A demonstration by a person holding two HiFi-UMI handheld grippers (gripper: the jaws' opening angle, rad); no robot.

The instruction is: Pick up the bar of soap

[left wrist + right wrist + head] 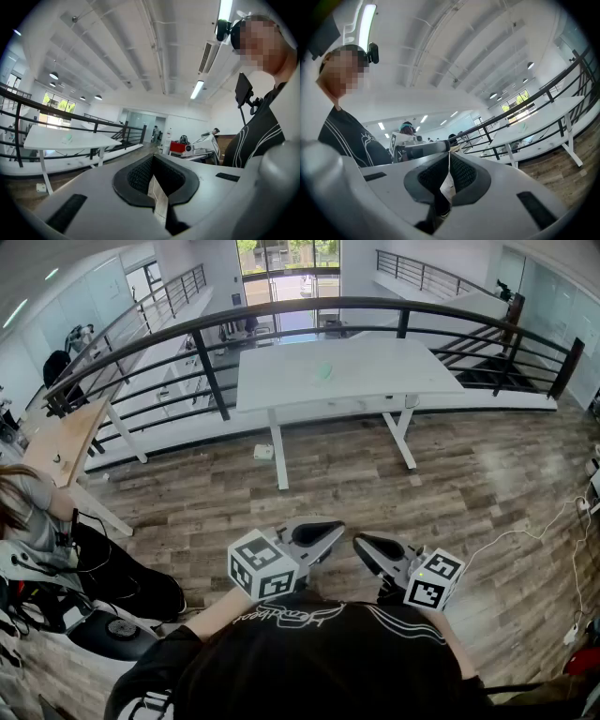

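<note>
Probably the bar of soap (pixel 324 371) is the small pale green thing that lies on the white table (pixel 394 381) in the upper middle of the head view, but it is too small there to be sure of its shape. It is alone on the flat, smooth top, well apart from both grippers. I judge that such a bar will be light and stiff, with a slick surface and rounded edges, so it can slip out of a weak or crooked grip. The best place to take it seems to be across its two long sides, near the middle. A dark curved metal railing (pixel 281 315) stands behind the table, and a floor (pixel 469 474) of grey-brown wood planks fills the space in front of it. At the lower middle of the frame the left gripper (pixel 319 535) and the right gripper (pixel 370 549) are held near the person's chest. Each has its ribbed black pads (pixel 138 174) pressed together, with nothing between them.
</note>
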